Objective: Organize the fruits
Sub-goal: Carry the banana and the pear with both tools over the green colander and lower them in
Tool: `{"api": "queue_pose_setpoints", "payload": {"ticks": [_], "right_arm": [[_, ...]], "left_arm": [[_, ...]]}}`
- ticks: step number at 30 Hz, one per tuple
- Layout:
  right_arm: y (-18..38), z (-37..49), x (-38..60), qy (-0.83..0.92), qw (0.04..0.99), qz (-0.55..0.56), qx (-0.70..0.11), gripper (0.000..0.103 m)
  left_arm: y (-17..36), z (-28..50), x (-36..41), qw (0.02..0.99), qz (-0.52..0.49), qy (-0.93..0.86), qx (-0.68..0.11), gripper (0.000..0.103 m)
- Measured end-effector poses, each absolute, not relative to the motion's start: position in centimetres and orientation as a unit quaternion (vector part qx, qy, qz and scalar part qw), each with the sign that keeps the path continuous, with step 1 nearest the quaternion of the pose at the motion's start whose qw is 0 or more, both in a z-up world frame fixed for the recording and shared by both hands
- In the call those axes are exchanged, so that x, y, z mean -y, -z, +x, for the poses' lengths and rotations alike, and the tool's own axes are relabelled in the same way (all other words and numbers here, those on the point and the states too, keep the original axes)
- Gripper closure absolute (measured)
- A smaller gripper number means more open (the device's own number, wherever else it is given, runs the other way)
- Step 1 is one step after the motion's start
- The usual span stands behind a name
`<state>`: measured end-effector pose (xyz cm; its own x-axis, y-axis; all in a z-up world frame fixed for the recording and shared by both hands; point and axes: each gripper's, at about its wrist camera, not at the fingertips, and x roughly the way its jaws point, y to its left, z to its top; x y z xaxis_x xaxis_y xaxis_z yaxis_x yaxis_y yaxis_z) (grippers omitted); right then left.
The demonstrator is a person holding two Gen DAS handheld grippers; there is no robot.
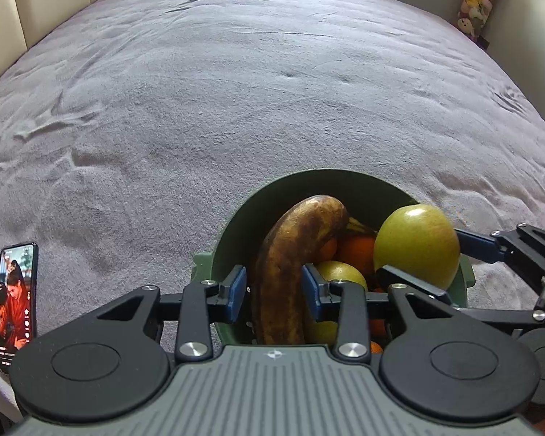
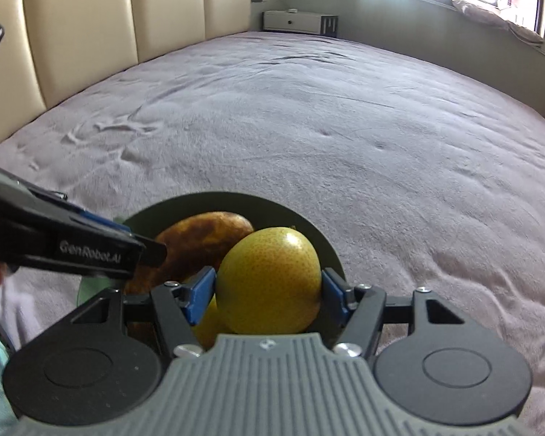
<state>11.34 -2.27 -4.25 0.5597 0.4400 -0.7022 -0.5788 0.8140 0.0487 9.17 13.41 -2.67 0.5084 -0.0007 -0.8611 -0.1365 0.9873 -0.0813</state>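
A dark green bowl (image 1: 327,176) (image 2: 310,227) sits on the grey bed cover and holds oranges (image 1: 358,254) and a yellow fruit (image 1: 339,272). My left gripper (image 1: 274,285) is shut on a brown overripe banana (image 1: 290,254), which slants up out of the bowl between the blue pads. From the right wrist view that gripper (image 2: 141,250) comes in side-on from the left, beside the banana (image 2: 200,239). My right gripper (image 2: 269,292) is shut on a yellow-green pear (image 2: 270,279), just above the bowl's near side. The left wrist view shows the pear (image 1: 418,243) over the bowl's right rim in that gripper (image 1: 421,256).
A phone (image 1: 16,301) with its screen lit lies on the bed cover (image 1: 236,109) at the near left. A padded cream headboard (image 2: 91,36) runs along the left, a white nightstand (image 2: 298,21) stands beyond it. Plush toys (image 1: 476,3) hang at the far right corner.
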Motion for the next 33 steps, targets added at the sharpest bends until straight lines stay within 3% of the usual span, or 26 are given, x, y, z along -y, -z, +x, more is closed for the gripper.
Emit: {"api": "queue_pose_setpoints", "payload": {"ticks": [17,29,33], "right_arm": [[6.7,10.4,0.1,-0.304,0.86,-0.229,-0.341,0.042],[6.6,11.0,0.5,-0.295,0.864,-0.208,-0.352,0.041],[6.2,10.6,0.1,-0.294,0.865,-0.211,-0.347,0.029]], "left_arm": [[4.0,9.7,-13.5,0.853,-0.08,-0.04,-0.515,0.062],[4.4,10.0,-13.3,0.852,-0.077,-0.04,-0.516,0.062],[4.3,9.8,-13.2,0.855,-0.072,-0.038,-0.513,0.061]]}}
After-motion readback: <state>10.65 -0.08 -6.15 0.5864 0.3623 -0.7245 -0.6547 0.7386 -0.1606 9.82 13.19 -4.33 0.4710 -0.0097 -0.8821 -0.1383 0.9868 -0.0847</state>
